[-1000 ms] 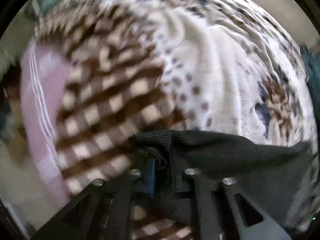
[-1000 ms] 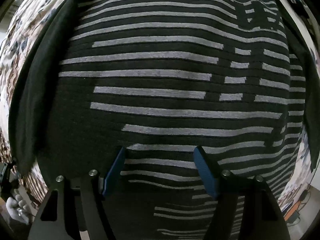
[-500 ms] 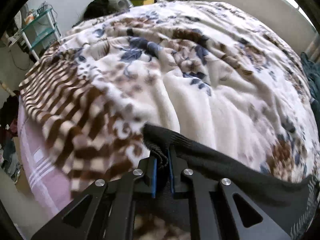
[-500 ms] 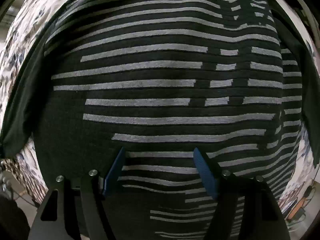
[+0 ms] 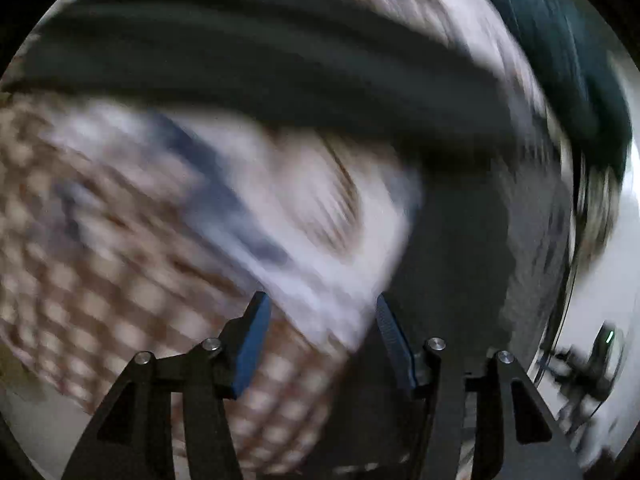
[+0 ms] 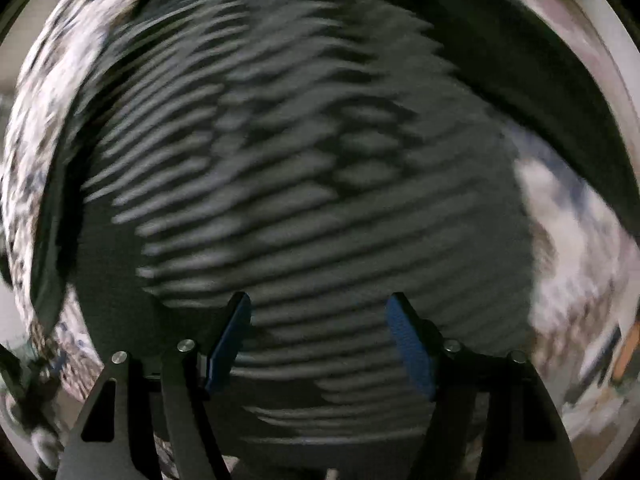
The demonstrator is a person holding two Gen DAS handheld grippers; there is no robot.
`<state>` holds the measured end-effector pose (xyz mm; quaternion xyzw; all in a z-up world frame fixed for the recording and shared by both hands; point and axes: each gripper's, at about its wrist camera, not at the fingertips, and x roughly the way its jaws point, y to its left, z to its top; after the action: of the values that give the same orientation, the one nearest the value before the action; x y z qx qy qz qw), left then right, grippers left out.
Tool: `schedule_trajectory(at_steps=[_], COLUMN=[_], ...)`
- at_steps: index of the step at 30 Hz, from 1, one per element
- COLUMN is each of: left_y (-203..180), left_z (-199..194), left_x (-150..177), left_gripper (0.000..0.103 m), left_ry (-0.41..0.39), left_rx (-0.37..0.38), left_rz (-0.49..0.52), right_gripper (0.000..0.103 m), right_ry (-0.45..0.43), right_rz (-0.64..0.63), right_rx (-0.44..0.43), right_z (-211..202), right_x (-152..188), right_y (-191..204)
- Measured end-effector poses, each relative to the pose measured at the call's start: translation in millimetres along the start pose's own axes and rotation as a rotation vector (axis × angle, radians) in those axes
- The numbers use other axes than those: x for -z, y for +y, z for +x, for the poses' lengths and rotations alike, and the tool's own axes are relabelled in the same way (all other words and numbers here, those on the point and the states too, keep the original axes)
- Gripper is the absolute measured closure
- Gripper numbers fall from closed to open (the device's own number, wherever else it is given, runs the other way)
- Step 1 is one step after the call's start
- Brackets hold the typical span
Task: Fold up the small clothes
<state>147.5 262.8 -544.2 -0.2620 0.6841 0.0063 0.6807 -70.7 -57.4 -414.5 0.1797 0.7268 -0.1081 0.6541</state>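
A black sweater with grey stripes (image 6: 304,184) lies spread on the bed and fills the right wrist view, blurred by motion. My right gripper (image 6: 318,328) is open and empty just above its striped front. In the left wrist view a plain black sleeve (image 5: 280,68) of the sweater arcs across the top and runs down the right side. My left gripper (image 5: 320,328) is open and empty, over the blanket (image 5: 160,216) beside the sleeve. Both views are smeared.
The bed is covered by a white floral blanket with a brown checked border (image 5: 80,280). A dark teal garment (image 5: 560,52) lies at the upper right of the left wrist view. Blanket shows around the sweater (image 6: 568,232).
My left gripper was shut on the black sleeve edge; now it is open, the sleeve is released, and the view has swung. The right gripper stays open and has shifted over the sweater.
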Motion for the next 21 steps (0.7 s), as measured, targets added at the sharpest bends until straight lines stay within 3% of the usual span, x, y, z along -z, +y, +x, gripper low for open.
schedule_trajectory(at_steps=[4, 8, 10, 11, 13, 14, 15, 16, 17, 19, 21], left_y=[-53, -76, -80, -83, -88, -91, -95, -94, -90, -80, -92], left_z=[47, 56, 53, 52, 43, 39, 36, 38, 44, 50, 41], left_x=[32, 42, 48, 51, 56, 61, 67, 72, 79, 80, 76], left_gripper=[0.050, 0.051, 0.066, 0.096, 0.098, 0.098, 0.098, 0.098, 0.098, 0.097, 0.094], left_ry=[0.088, 0.071, 0.052, 0.046, 0.029, 0.022, 0.016, 0.022, 0.040, 0.090, 0.108], left_rx=[-0.072, -0.154, -0.144, -0.149, -0.159, -0.171, -0.195, -0.223, -0.252, -0.251, -0.276], left_rz=[0.179, 0.264, 0.268, 0.273, 0.292, 0.304, 0.322, 0.336, 0.331, 0.244, 0.226], right_gripper=[0.031, 0.031, 0.031, 0.031, 0.031, 0.032, 0.051, 0.083, 0.097, 0.096, 0.096], right_ry=[0.024, 0.010, 0.018, 0.018, 0.012, 0.004, -0.008, -0.018, -0.021, -0.023, -0.004], right_rz=[0.116, 0.213, 0.273, 0.301, 0.365, 0.368, 0.358, 0.334, 0.314, 0.250, 0.234], right_rx=[0.052, 0.084, 0.053, 0.017, -0.082, -0.101, -0.128, -0.160, -0.174, -0.128, -0.110], right_z=[5, 10, 18, 19, 27, 26, 26, 22, 29, 25, 23], right_x=[59, 121, 140, 147, 167, 141, 150, 159, 142, 158, 169], right_y=[-82, -140, -178, -189, -202, -223, -222, -224, -236, -213, -183])
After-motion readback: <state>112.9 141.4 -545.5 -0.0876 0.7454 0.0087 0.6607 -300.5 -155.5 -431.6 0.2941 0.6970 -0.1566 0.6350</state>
